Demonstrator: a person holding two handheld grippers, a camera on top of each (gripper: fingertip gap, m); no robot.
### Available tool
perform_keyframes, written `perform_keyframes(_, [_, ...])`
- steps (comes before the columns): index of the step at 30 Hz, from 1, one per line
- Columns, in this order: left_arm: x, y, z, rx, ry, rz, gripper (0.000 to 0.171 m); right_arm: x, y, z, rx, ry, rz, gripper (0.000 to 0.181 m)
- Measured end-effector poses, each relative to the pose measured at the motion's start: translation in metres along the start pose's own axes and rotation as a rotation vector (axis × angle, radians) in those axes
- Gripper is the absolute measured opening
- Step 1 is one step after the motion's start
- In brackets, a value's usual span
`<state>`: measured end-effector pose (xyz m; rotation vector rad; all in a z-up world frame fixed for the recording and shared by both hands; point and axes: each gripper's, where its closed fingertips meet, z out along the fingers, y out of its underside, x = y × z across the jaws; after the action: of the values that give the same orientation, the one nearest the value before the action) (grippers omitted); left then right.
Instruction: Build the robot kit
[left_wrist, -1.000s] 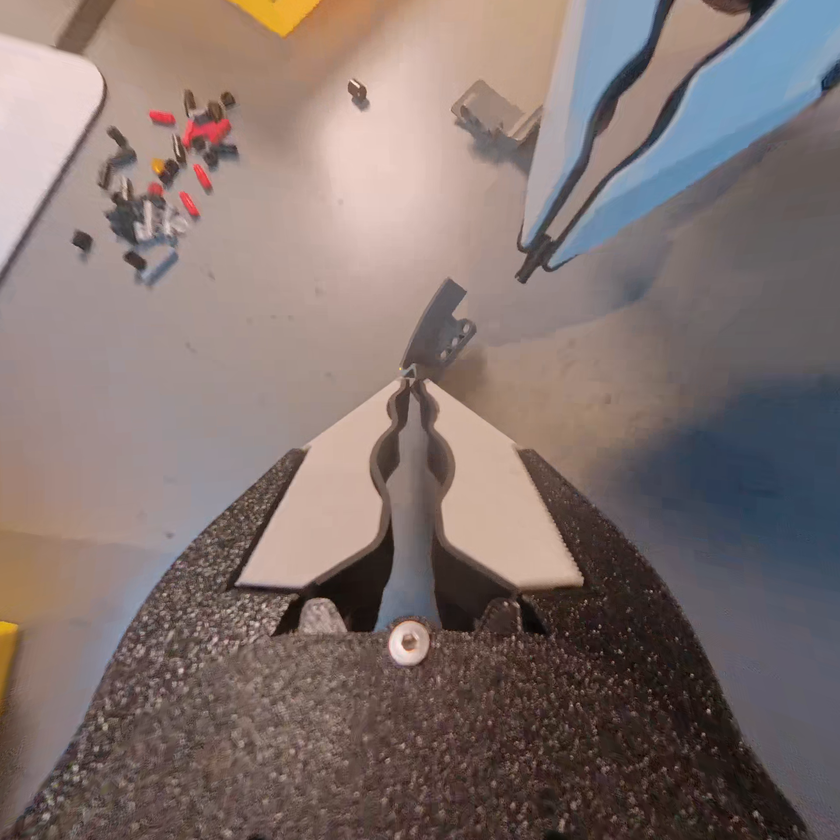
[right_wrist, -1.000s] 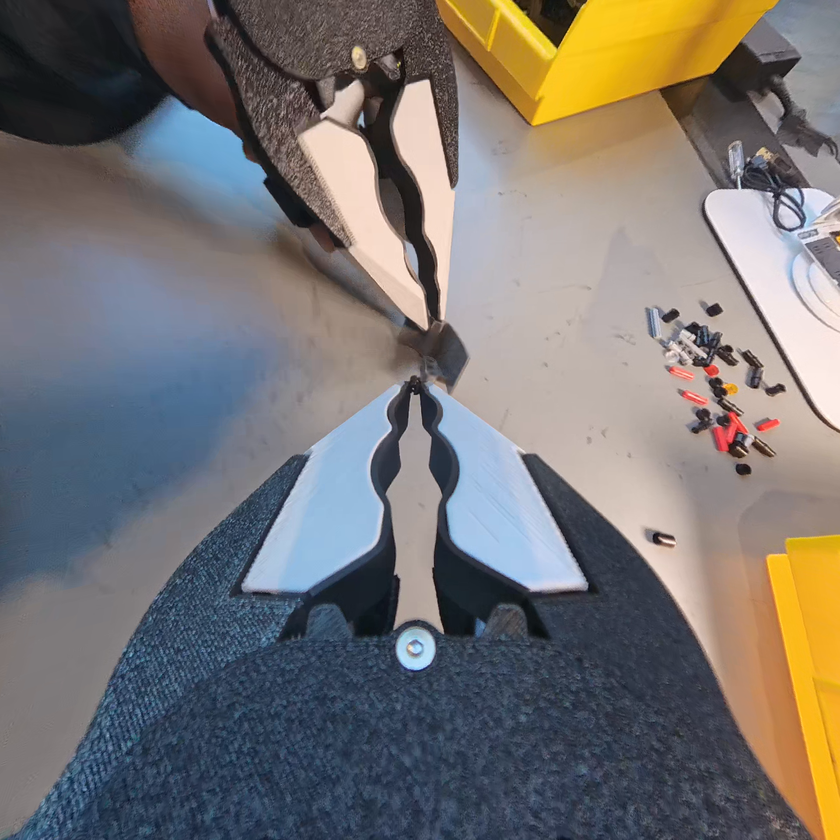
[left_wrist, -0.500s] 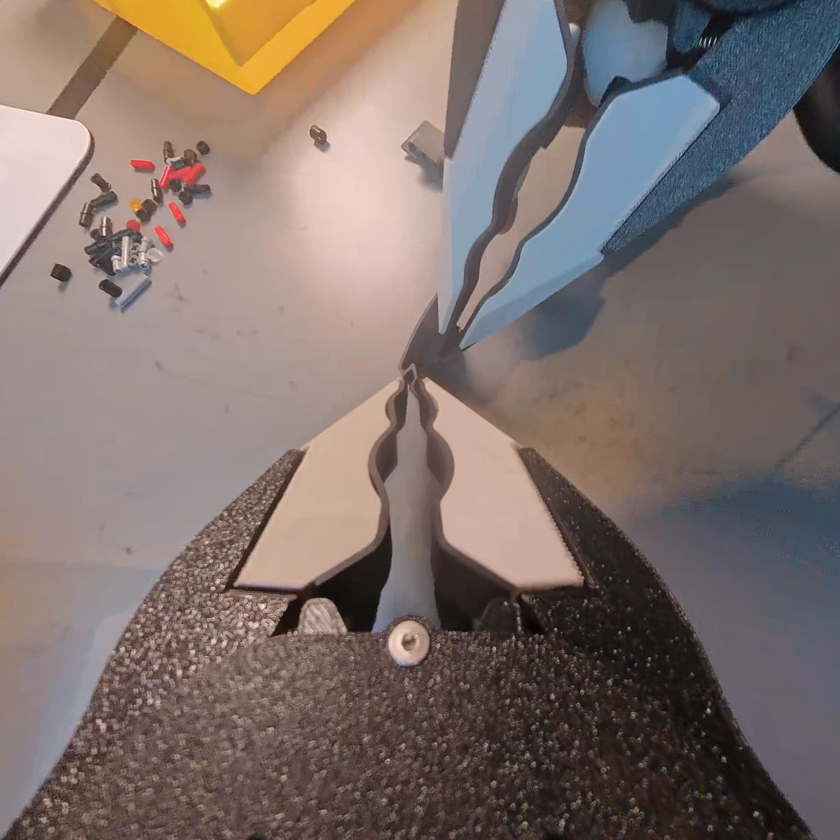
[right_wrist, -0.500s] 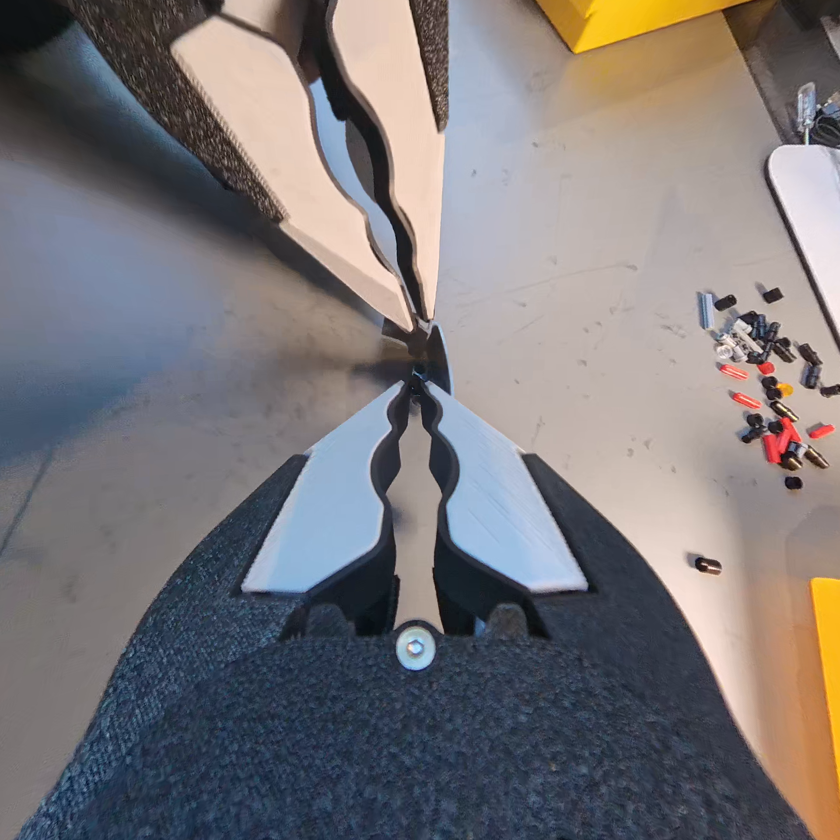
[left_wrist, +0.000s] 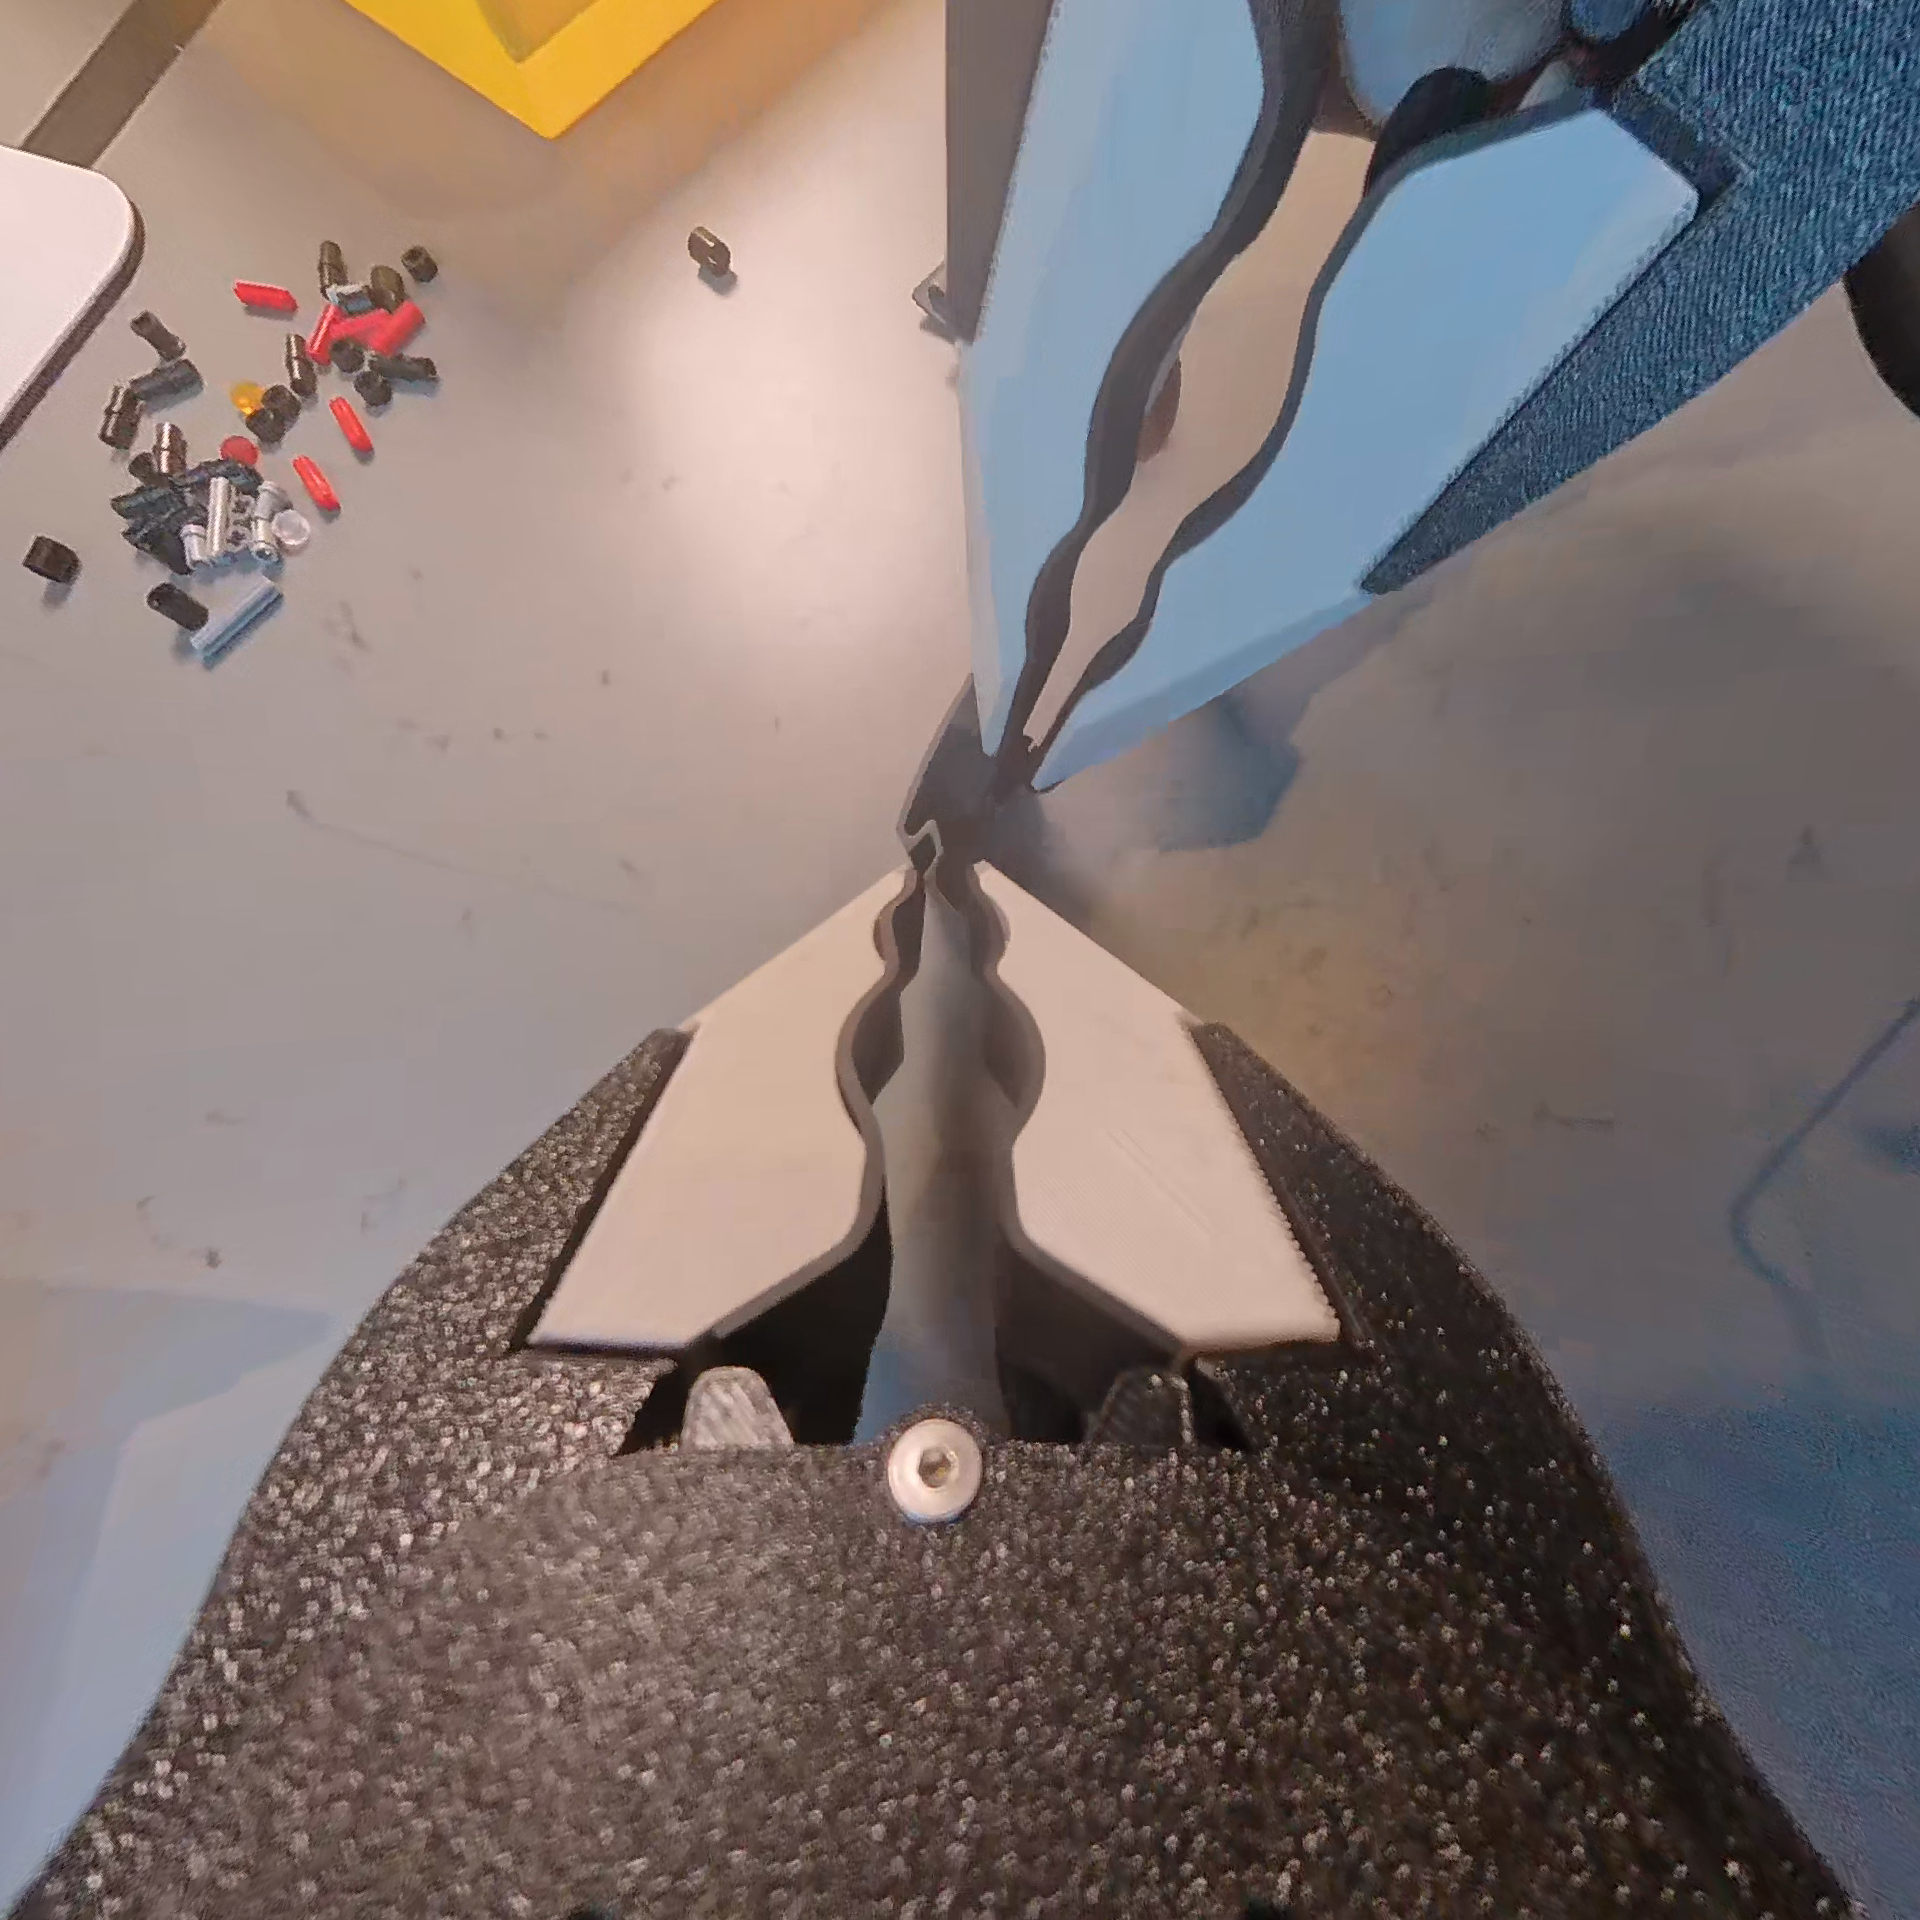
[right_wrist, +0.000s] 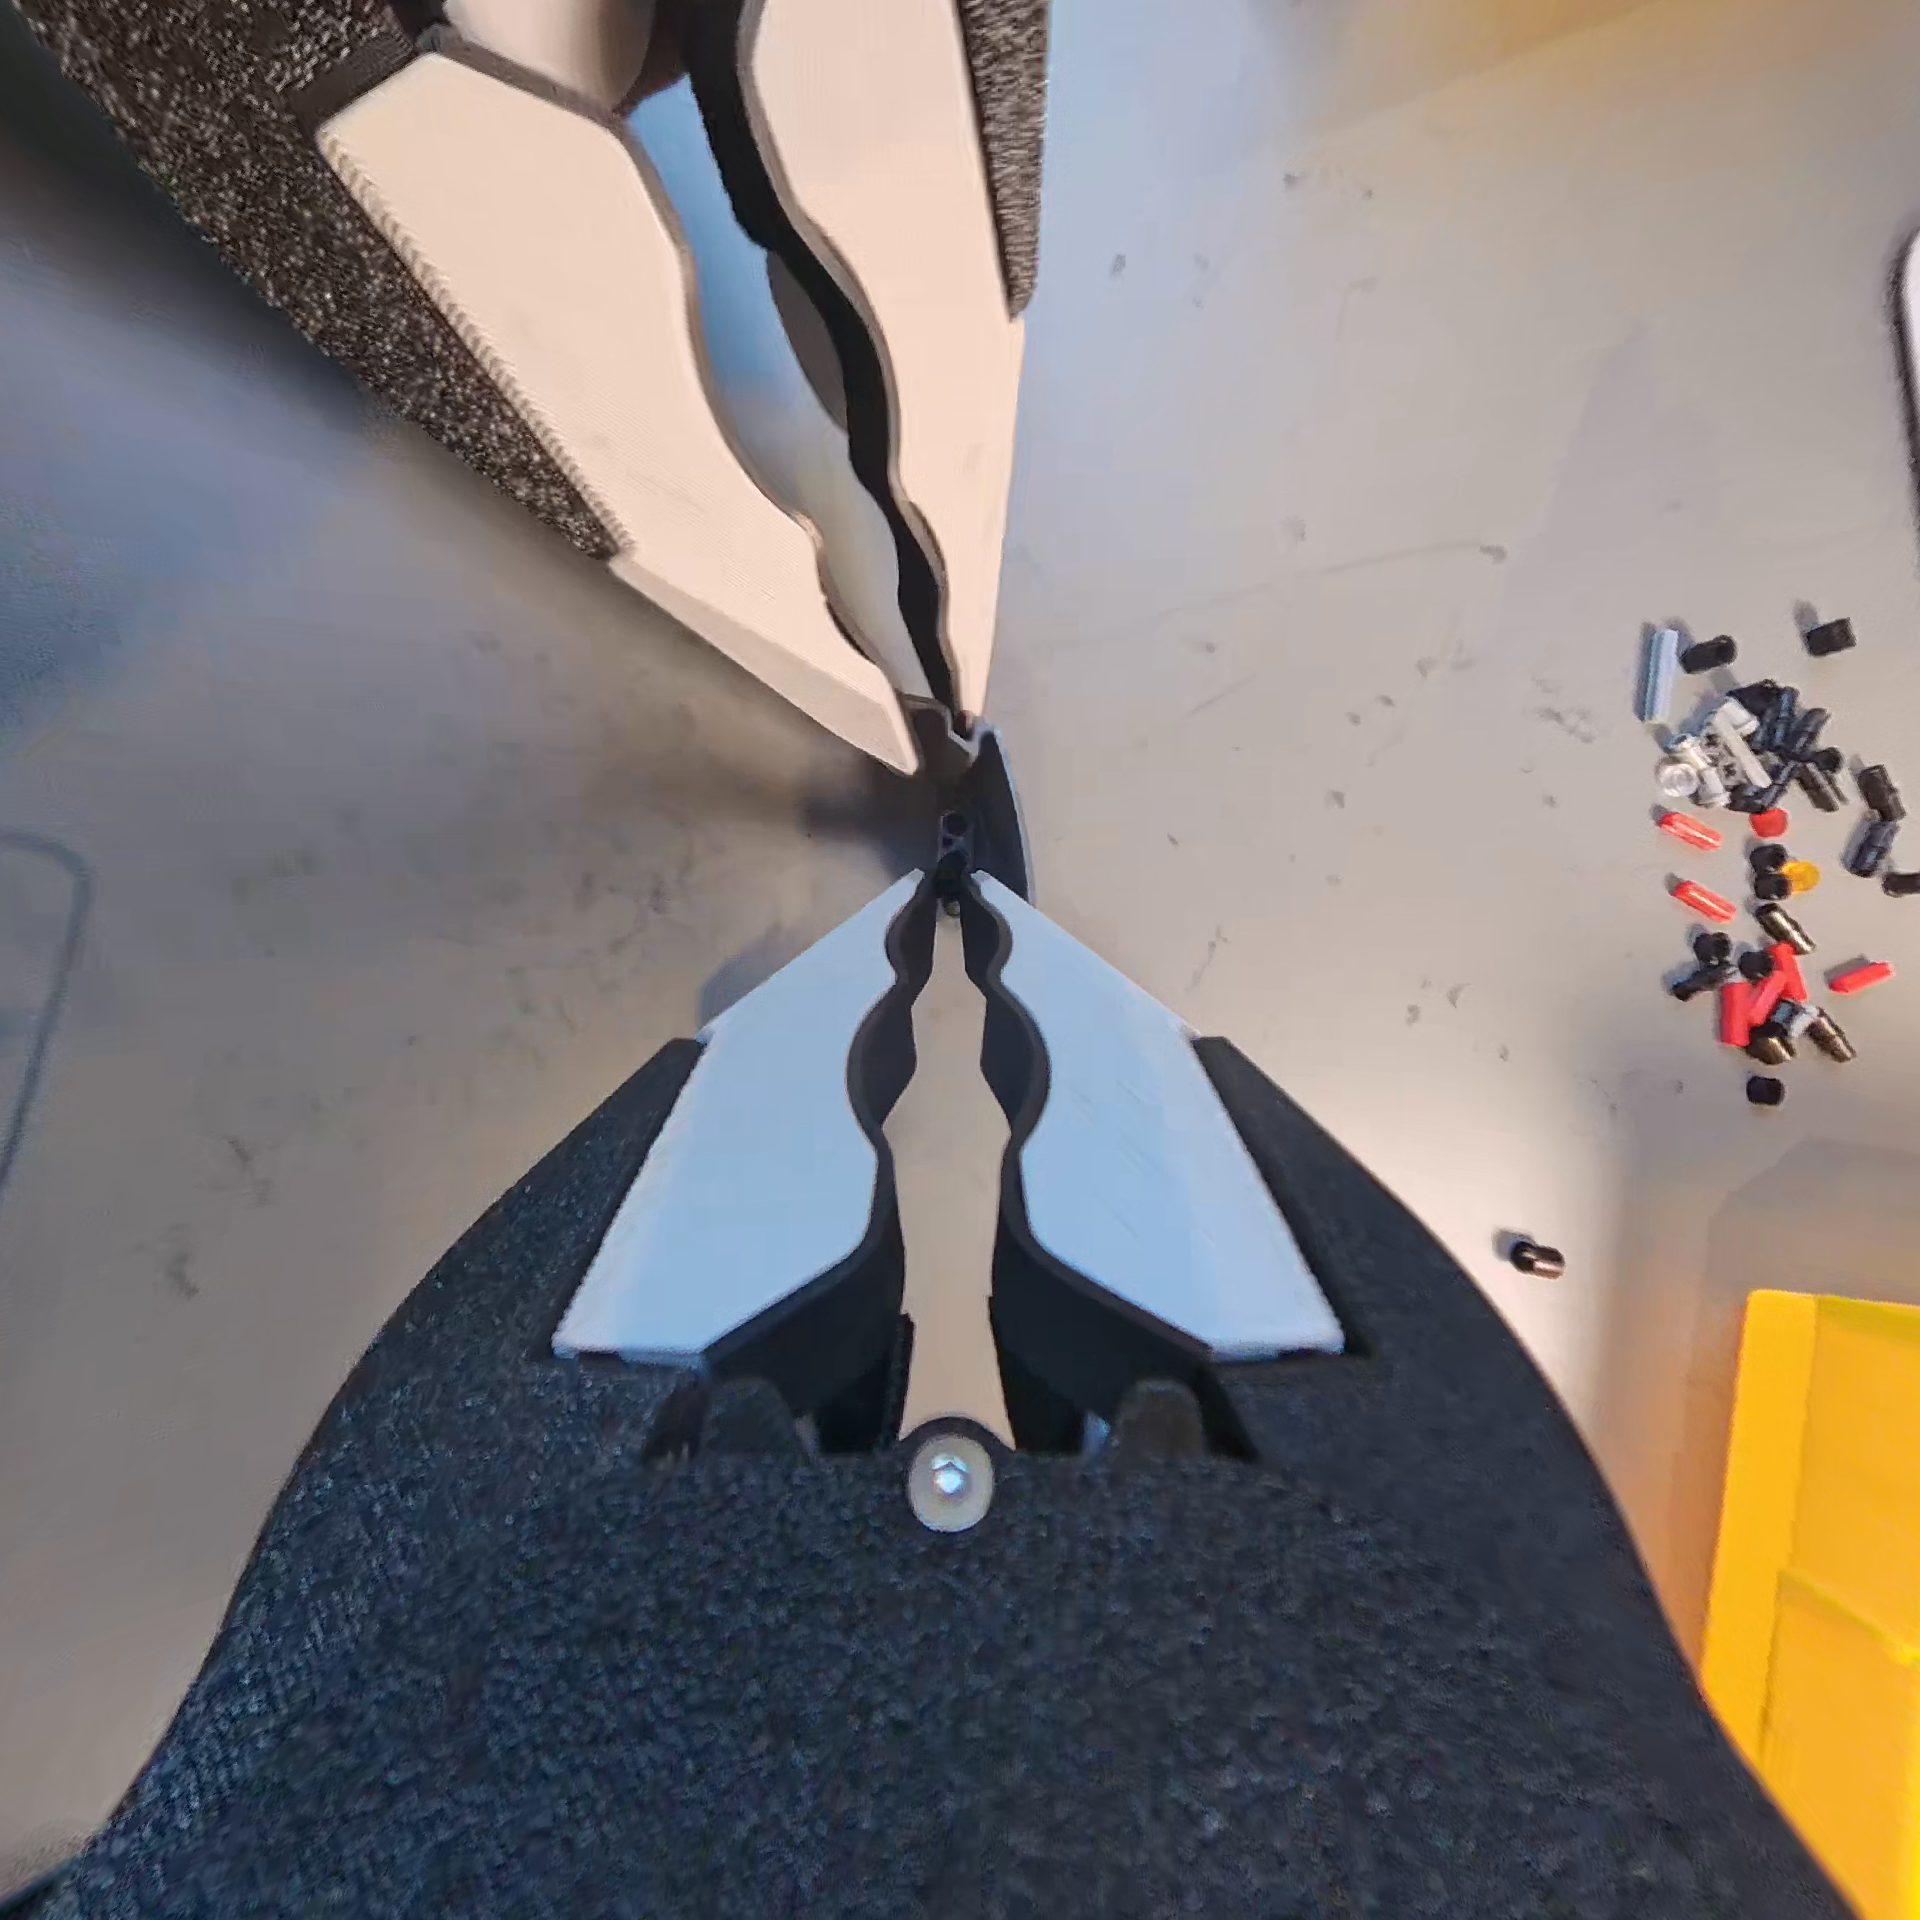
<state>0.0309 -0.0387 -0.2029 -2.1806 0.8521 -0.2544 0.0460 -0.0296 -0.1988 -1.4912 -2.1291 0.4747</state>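
The left gripper (left_wrist: 940, 868) had its jaws pinched nearly together on the lower edge of a small grey plastic piece (left_wrist: 948, 774), held above the grey table (left_wrist: 623, 831). The right gripper (right_wrist: 951, 883) came at the same piece from the far side, its jaws likewise closed to a narrow slit, with a tiny black pin (right_wrist: 953, 831) clamped at the tips and pressed against the piece. In the right wrist view the piece (right_wrist: 1003, 800) showed only as a thin curved sliver, mostly hidden behind both sets of fingertips, so its shape was hard to make out, and whether the pin had entered a hole could not be told.

Well apart on the table lay a loose heap of small red, black and grey parts (left_wrist: 249, 416), one black part (left_wrist: 712, 249) lying alone nearer a yellow bin (left_wrist: 520, 62), which was cut off by the frame. A white board (left_wrist: 52, 281) was also cropped at the edge. Another grey part (left_wrist: 935, 301) sat mostly hidden behind the right gripper's finger.
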Motion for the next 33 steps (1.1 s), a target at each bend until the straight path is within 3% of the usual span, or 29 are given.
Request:
perform_keyframes(7, [0.002, 0.0, -0.002, 0.014, 0.017, -0.061, 0.006, -0.002, 0.001, 0.002, -0.175, -0.039, -0.12, 0.004])
perform_keyframes(15, [0.001, 0.004, -0.001, 0.006, 0.038, -0.068, 0.005, -0.007, -0.001, -0.001, -0.25, -0.051, -0.166, 0.004])
perform_keyframes(26, [-0.002, 0.005, -0.007, 0.006, 0.031, -0.047, 0.004, -0.012, 0.0, -0.003, -0.274, -0.077, -0.205, 0.004])
perform_keyframes(33, [-0.001, 0.005, -0.009, 0.031, 0.094, -0.118, 0.005, -0.009, -0.001, 0.001, -0.268, -0.068, -0.207, 0.004])
